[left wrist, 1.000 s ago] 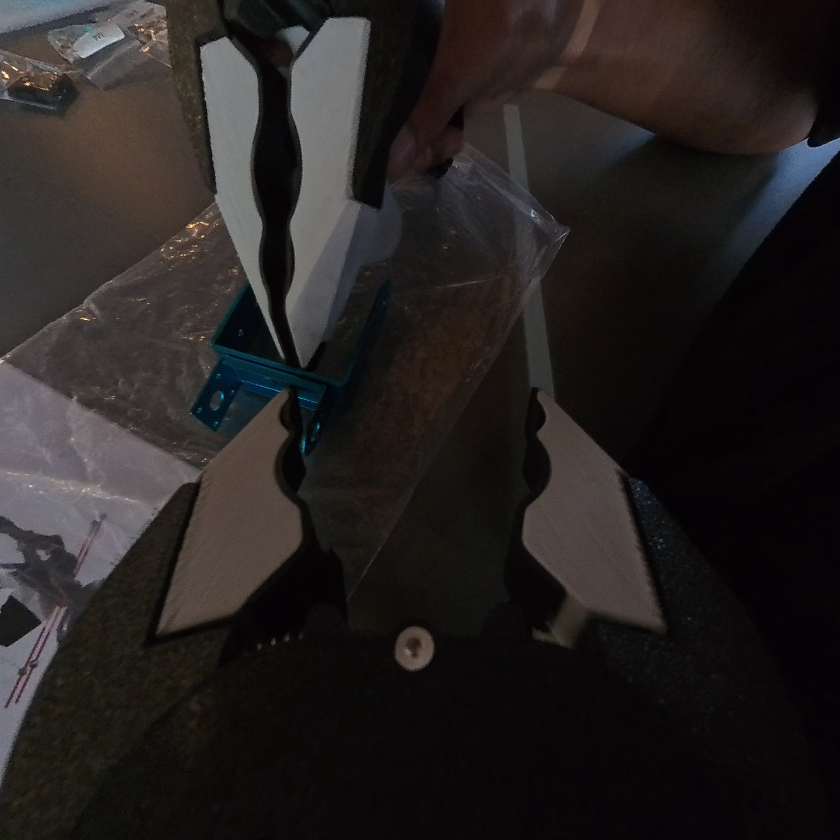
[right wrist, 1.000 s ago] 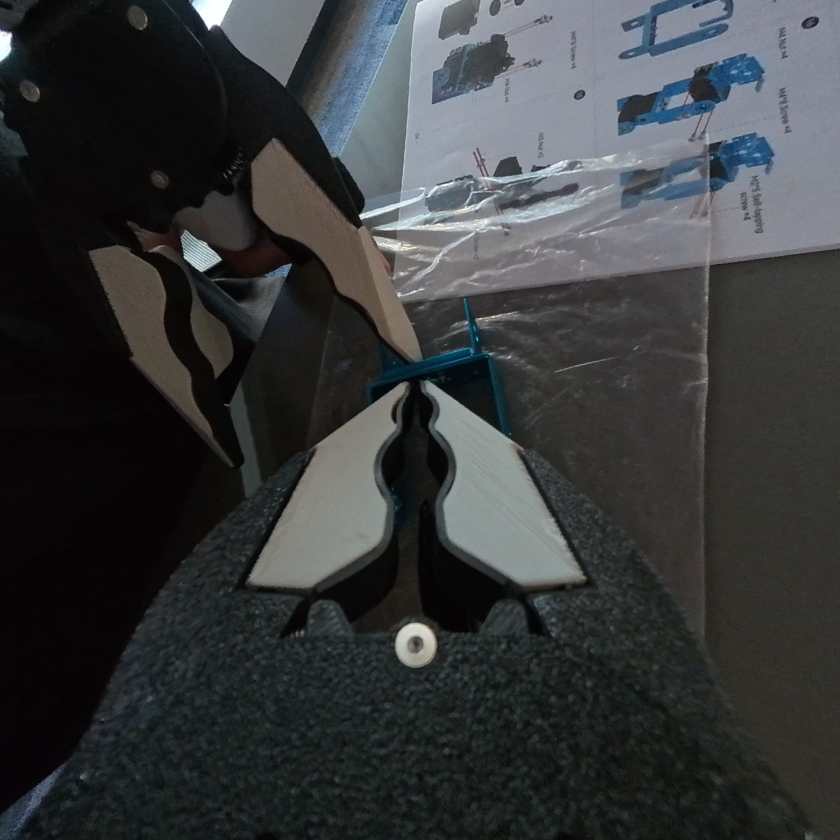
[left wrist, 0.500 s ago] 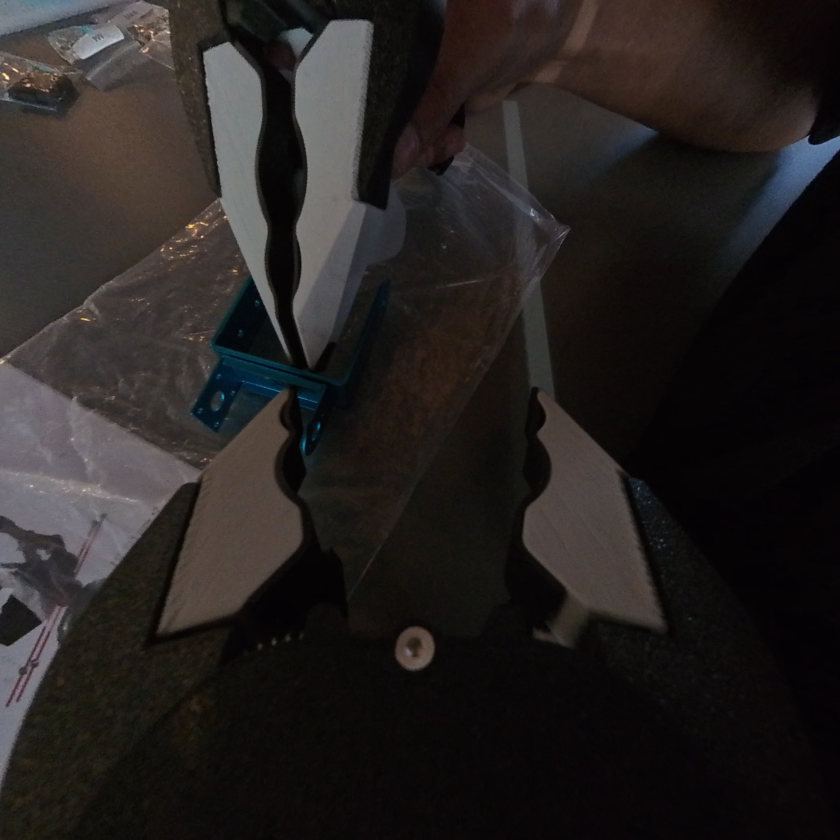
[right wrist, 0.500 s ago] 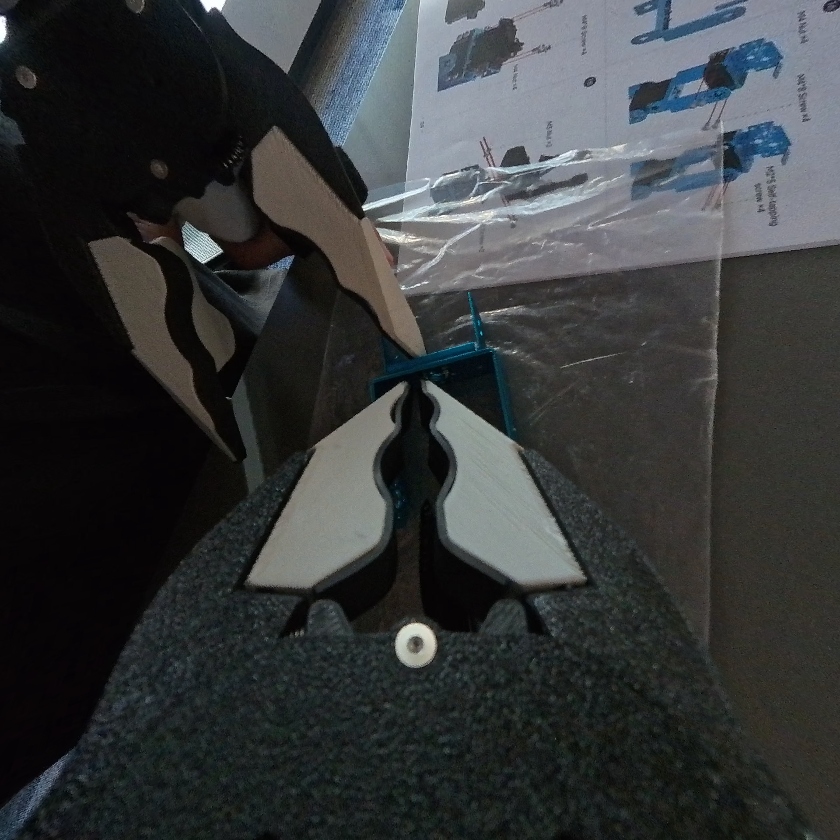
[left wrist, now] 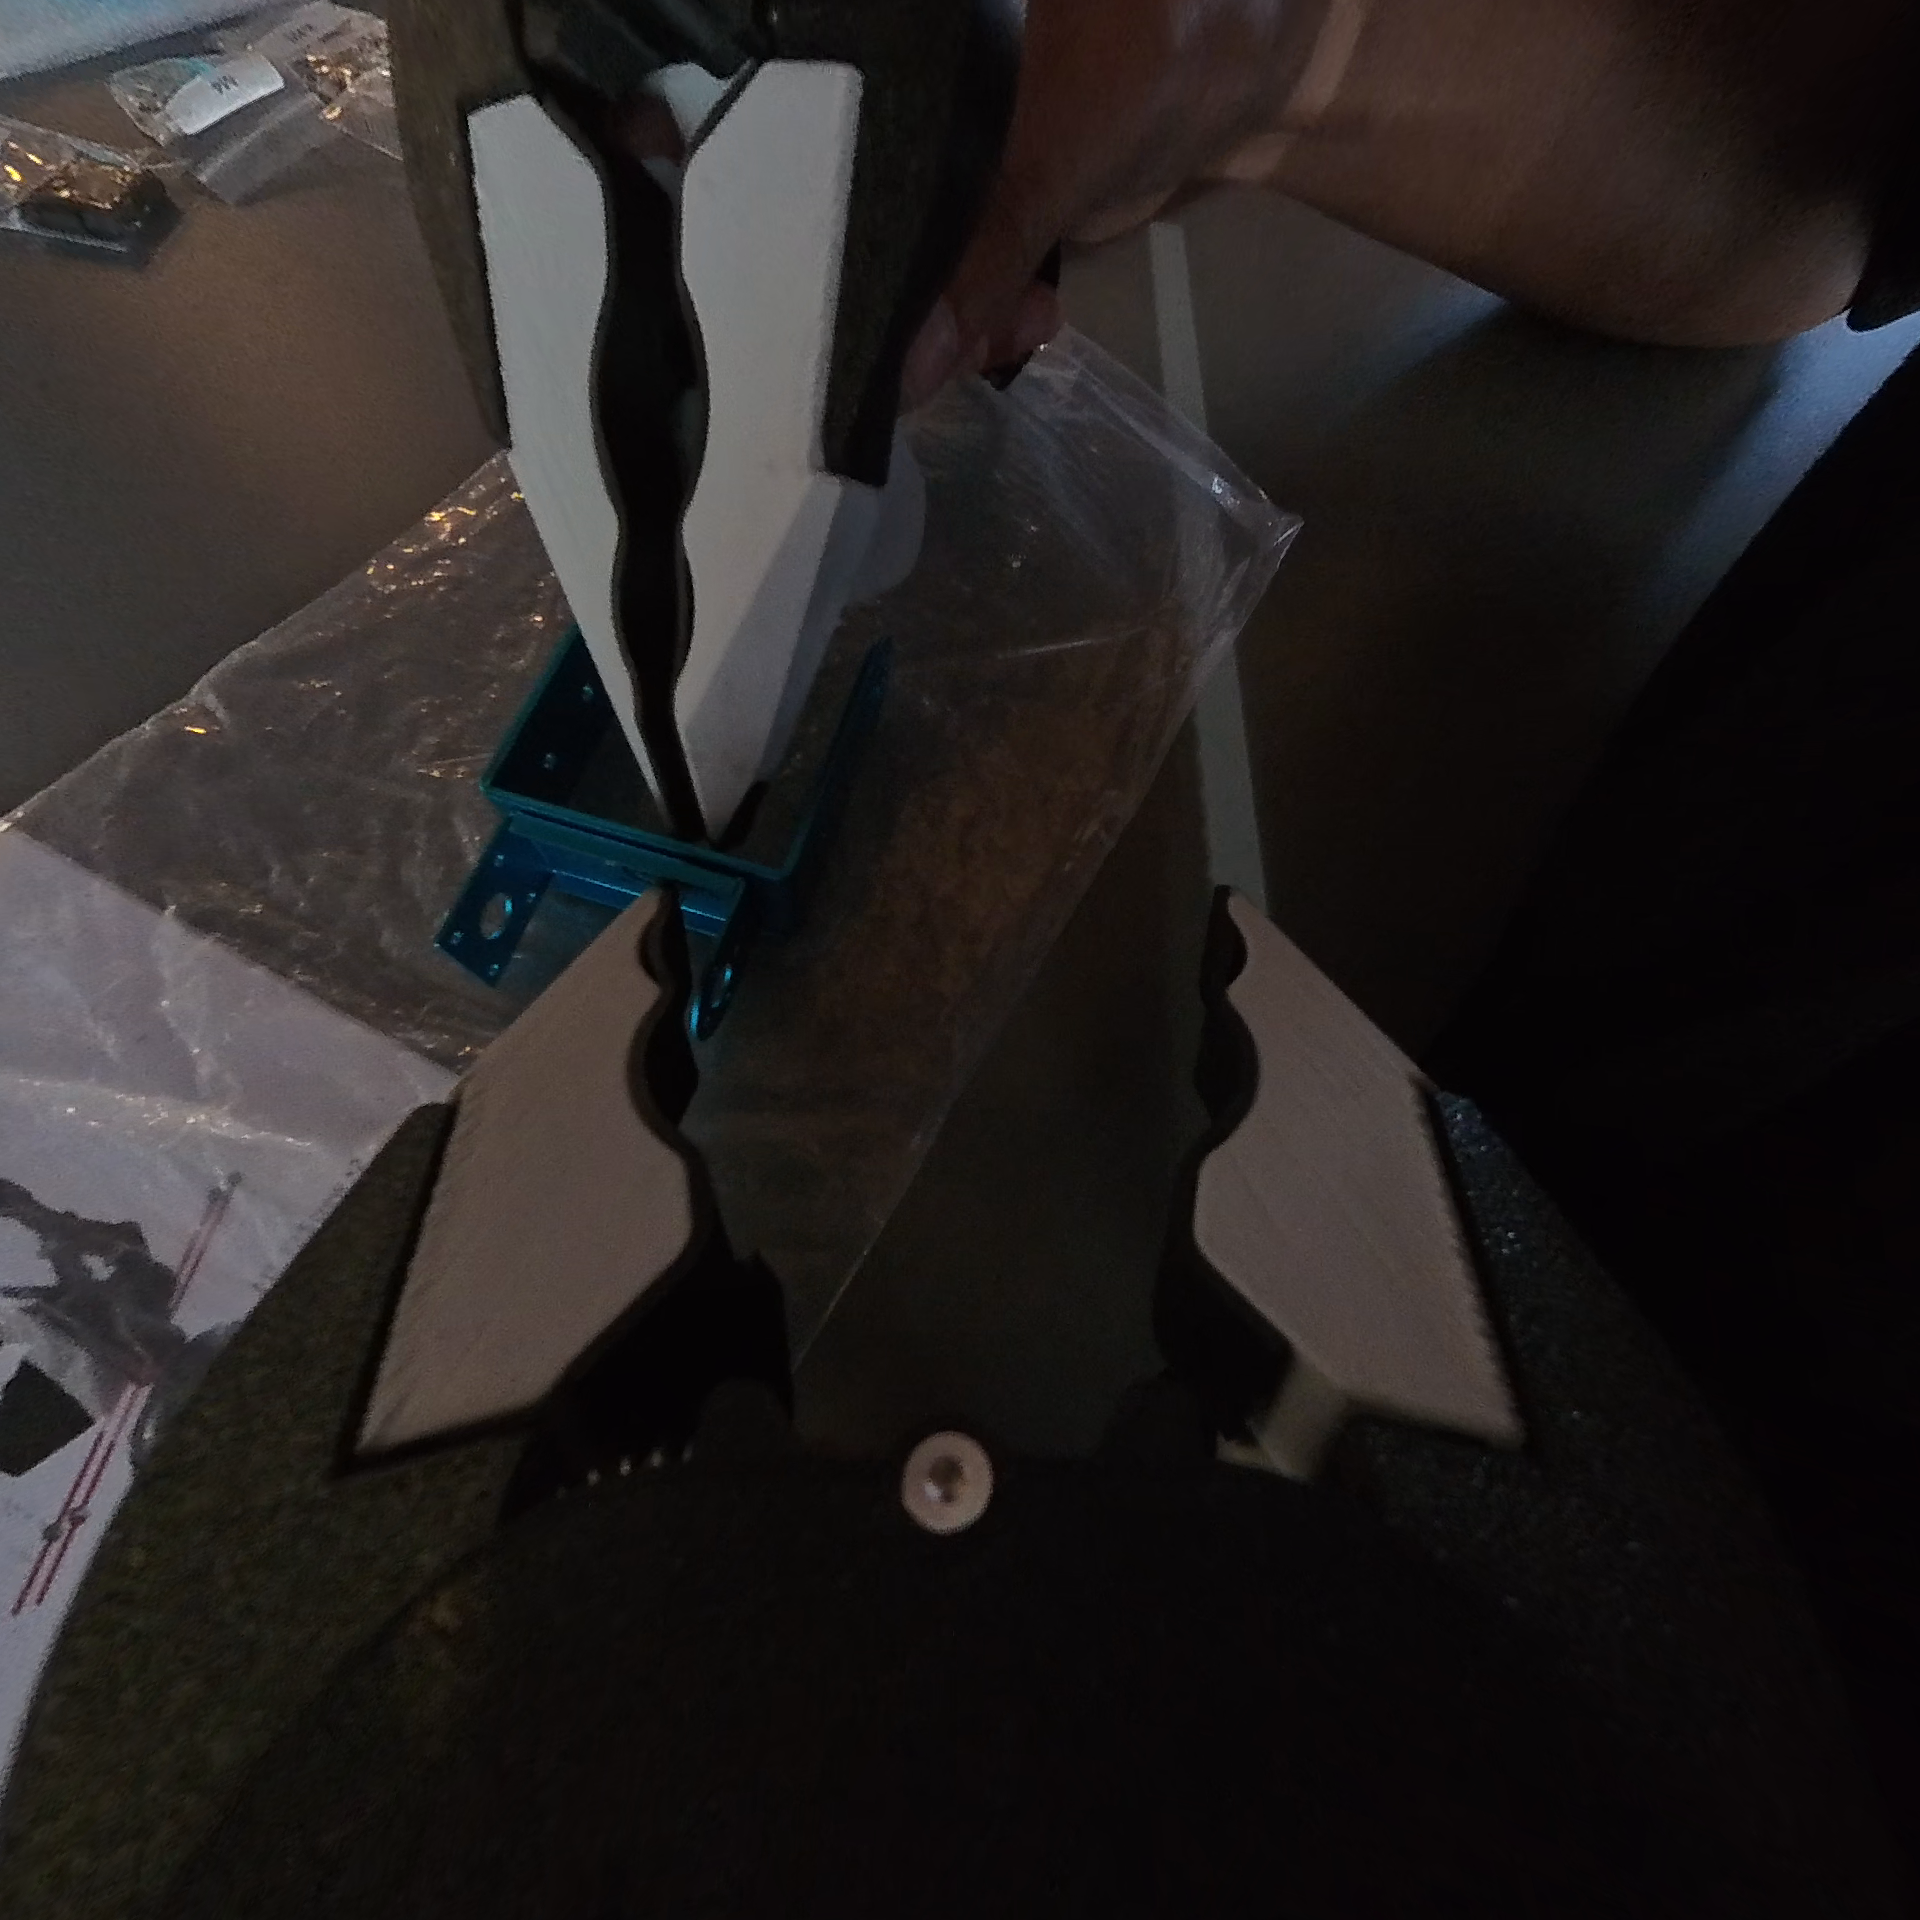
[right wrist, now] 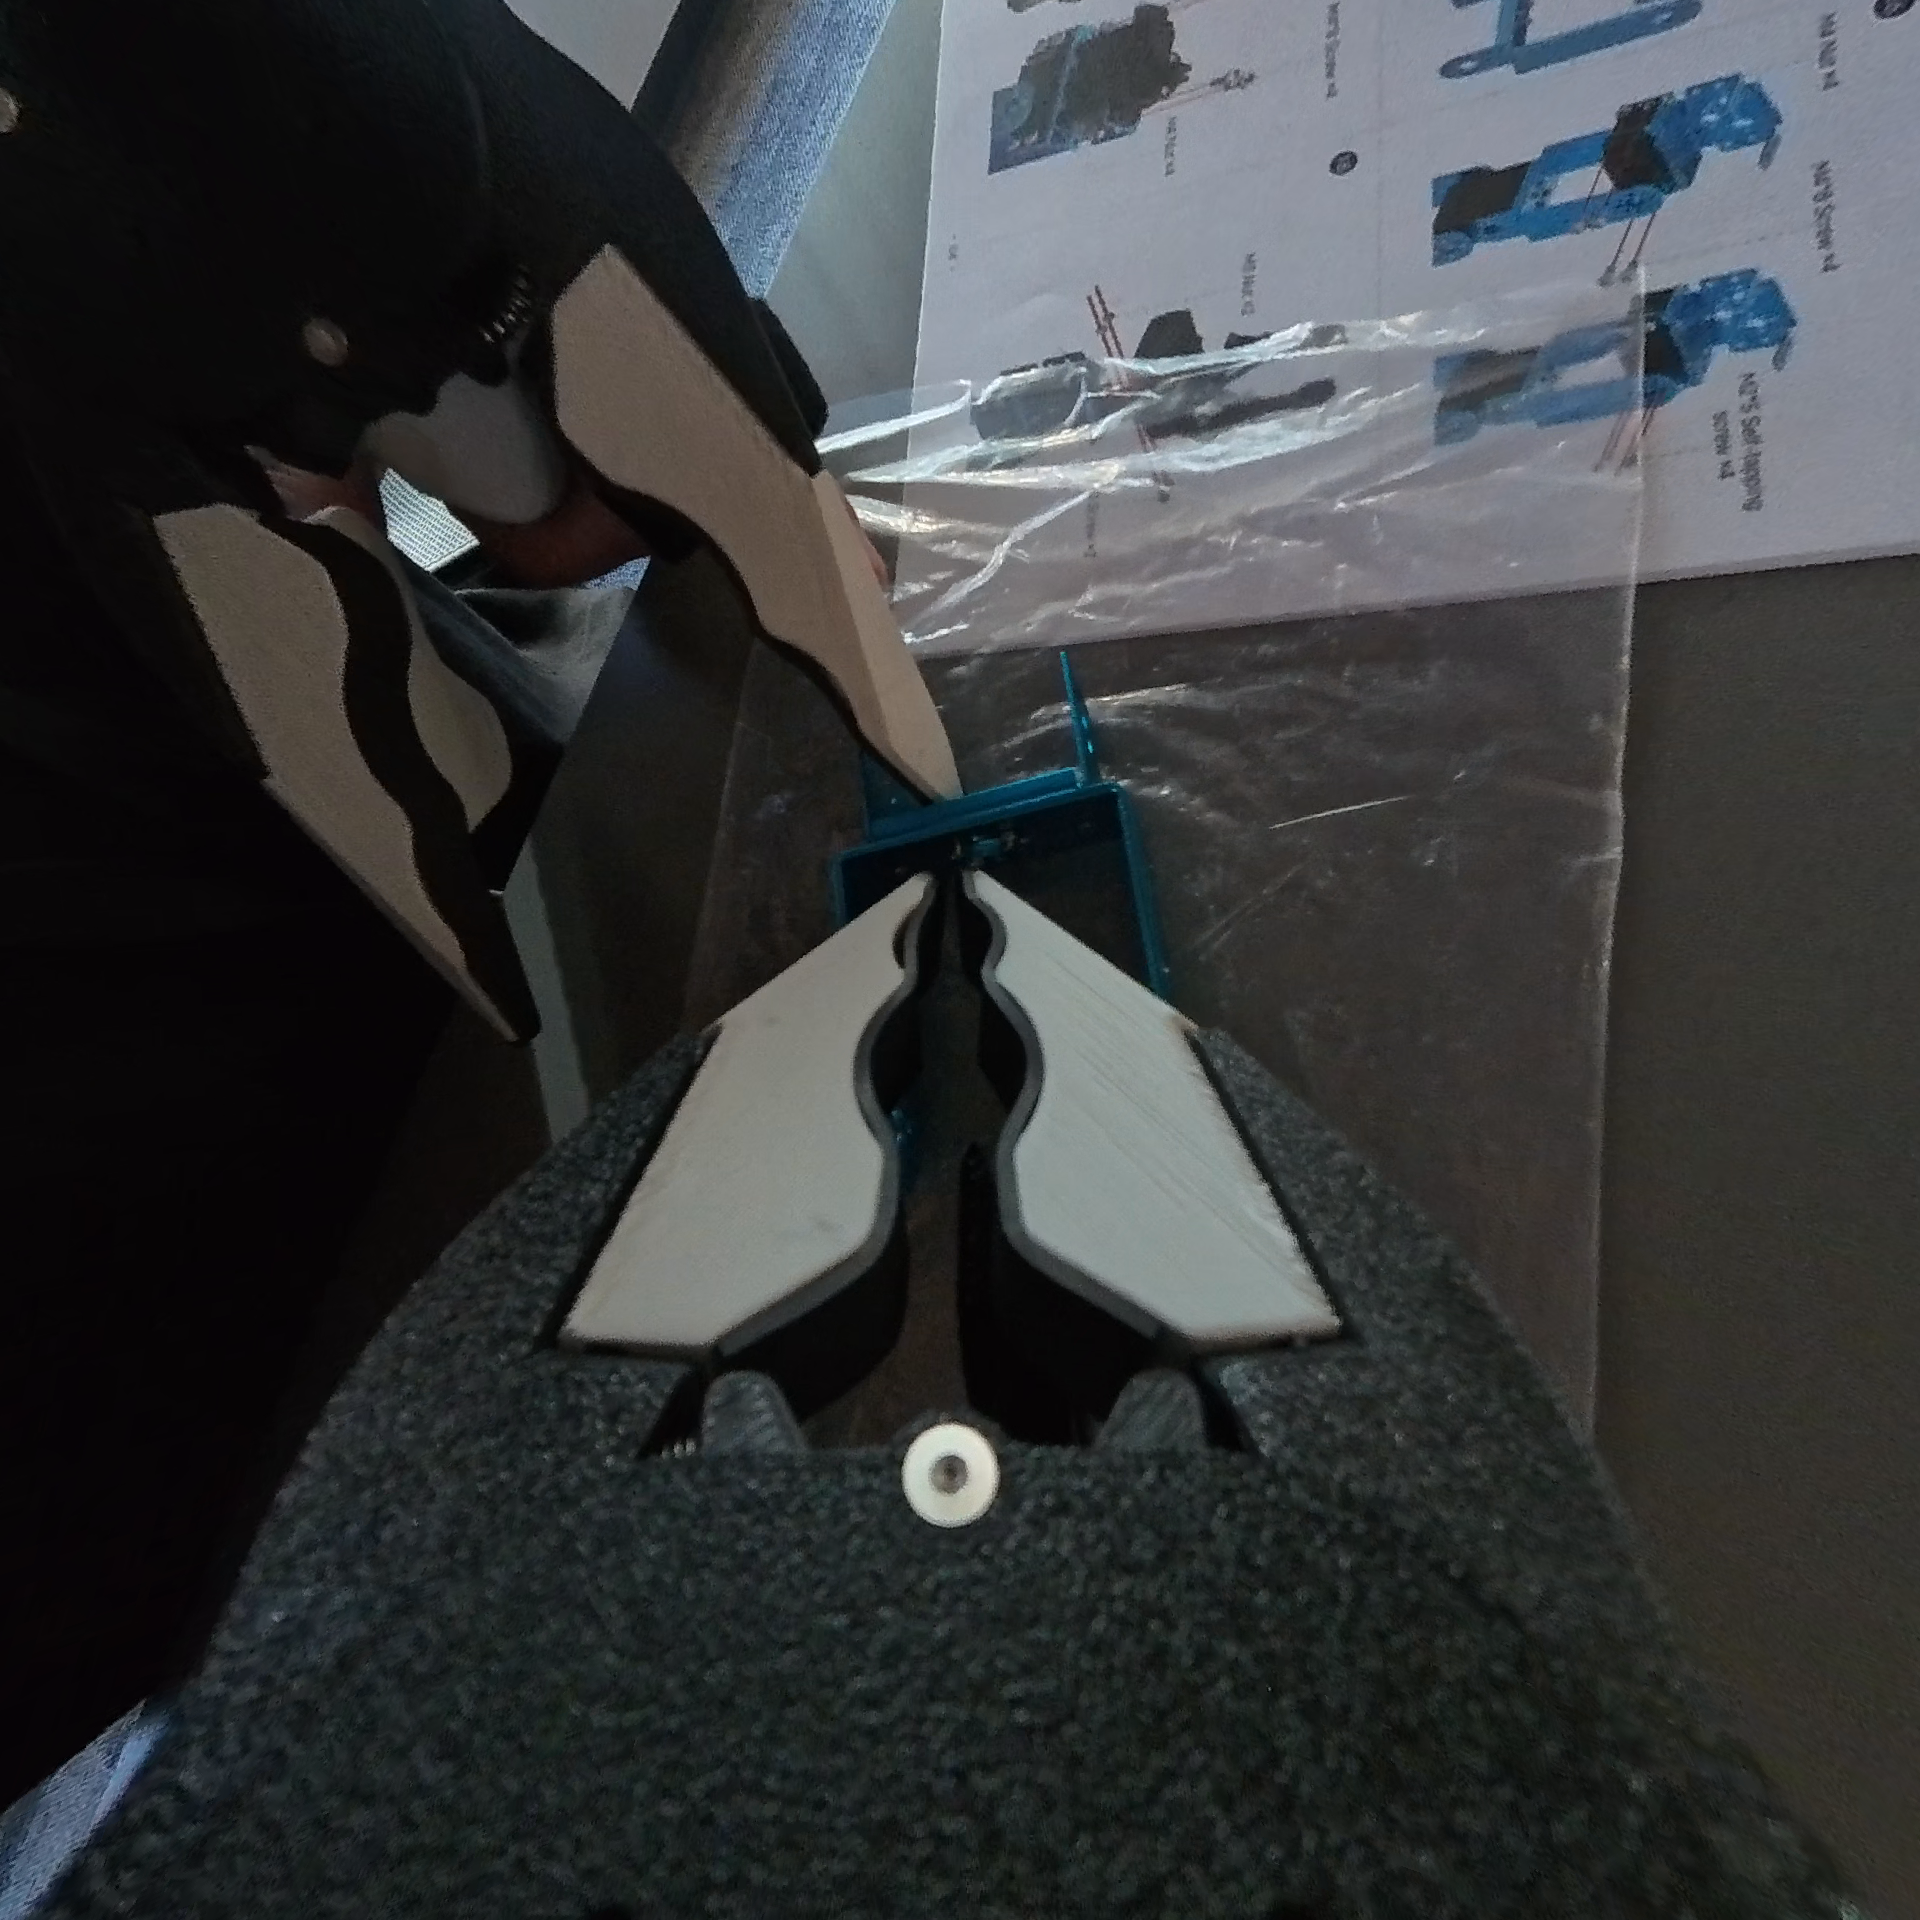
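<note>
A blue metal U-shaped bracket [left wrist: 549, 727] lies with a clear plastic bag [left wrist: 1039, 675] on a dark table; I cannot tell whether it is on the bag or inside it. My right gripper [left wrist: 691, 816] comes down from above, its tips pinched on the bracket's cross wall. In the right wrist view the right gripper [right wrist: 945, 878] is shut at that wall of the bracket [right wrist: 1135, 894]. My left gripper [left wrist: 942, 904] is open wide. Its left fingertip [left wrist: 655, 935] touches the bracket's near flange, and its right finger hangs over the bag. The left gripper also shows in the right wrist view [right wrist: 727, 909].
A printed instruction sheet [right wrist: 1351, 260] lies beyond the bag [right wrist: 1403, 831], and its corner shows in the left wrist view [left wrist: 125, 1091]. Small bags of parts [left wrist: 94, 197] sit at the far left. A person's hand [left wrist: 1351, 156] holds the right gripper. The table edge runs close on the right.
Almost nothing. The right gripper has shifted very slightly over the bracket. The left gripper stays open against the flange.
</note>
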